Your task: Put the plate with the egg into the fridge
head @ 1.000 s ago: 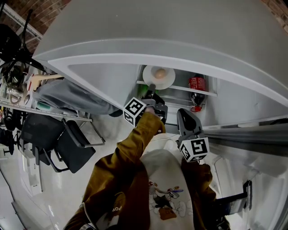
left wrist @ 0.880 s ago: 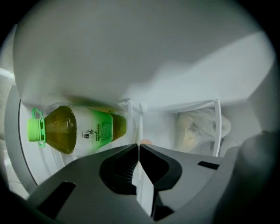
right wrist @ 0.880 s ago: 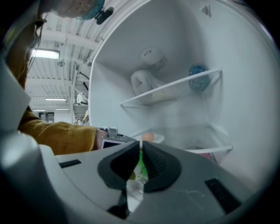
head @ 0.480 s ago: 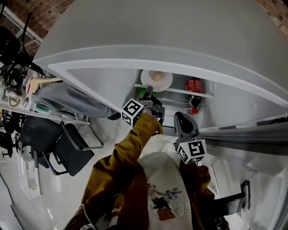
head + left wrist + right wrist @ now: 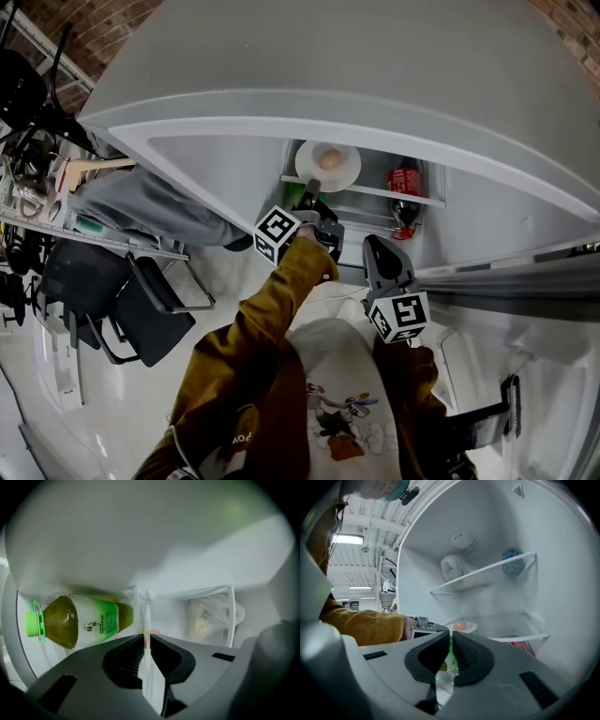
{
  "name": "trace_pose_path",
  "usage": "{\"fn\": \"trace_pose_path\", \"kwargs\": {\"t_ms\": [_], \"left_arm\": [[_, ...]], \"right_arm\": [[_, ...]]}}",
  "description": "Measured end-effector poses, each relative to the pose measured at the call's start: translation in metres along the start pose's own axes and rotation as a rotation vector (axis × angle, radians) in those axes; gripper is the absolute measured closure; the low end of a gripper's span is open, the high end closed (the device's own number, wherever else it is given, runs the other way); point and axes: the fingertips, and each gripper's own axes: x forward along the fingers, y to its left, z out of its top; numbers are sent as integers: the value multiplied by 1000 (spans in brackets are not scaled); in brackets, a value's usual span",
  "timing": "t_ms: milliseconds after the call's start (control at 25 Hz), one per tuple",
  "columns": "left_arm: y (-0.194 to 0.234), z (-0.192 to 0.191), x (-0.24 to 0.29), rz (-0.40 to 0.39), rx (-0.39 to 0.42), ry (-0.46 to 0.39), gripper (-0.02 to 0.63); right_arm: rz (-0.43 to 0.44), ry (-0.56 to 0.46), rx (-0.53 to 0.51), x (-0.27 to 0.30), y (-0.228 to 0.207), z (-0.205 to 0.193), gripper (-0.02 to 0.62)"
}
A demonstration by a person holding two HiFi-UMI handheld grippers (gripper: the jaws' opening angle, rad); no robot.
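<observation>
One jaw on each side of the rim, the left gripper [image 5: 146, 638] is clamped on the plate [image 5: 349, 167], which seems to rest with its egg [image 5: 329, 157] on the fridge shelf [image 5: 384, 192]; keep it level, release gently and back straight out, while the right gripper [image 5: 451, 637] hangs closed and empty.

A red brick wall [image 5: 70, 23] stands at the far left behind a cluttered metal wire rack [image 5: 37, 211]. Black metal-framed chairs [image 5: 150, 314] stand beside the rack on a glossy white floor [image 5: 103, 422]. Overhead, a long fluorescent tube light [image 5: 347, 539] glows under a white beamed ceiling [image 5: 361, 523].
</observation>
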Motion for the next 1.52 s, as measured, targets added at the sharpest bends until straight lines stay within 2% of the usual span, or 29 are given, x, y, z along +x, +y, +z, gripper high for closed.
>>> {"fn": "trace_pose_path", "kwargs": {"t_ms": [280, 760, 1320, 1520], "left_arm": [[2, -3, -3, -3, 20, 10, 581], [7, -13, -7, -9, -12, 60, 582], [7, -10, -1, 29, -27, 56, 589], [5, -9, 0, 5, -17, 57, 586]], "right_arm": [[3, 0, 3, -3, 0, -3, 589], [3, 7, 8, -6, 1, -8, 589], [-4, 3, 7, -10, -2, -7, 589], [-4, 4, 6, -11, -3, -8, 589]]}}
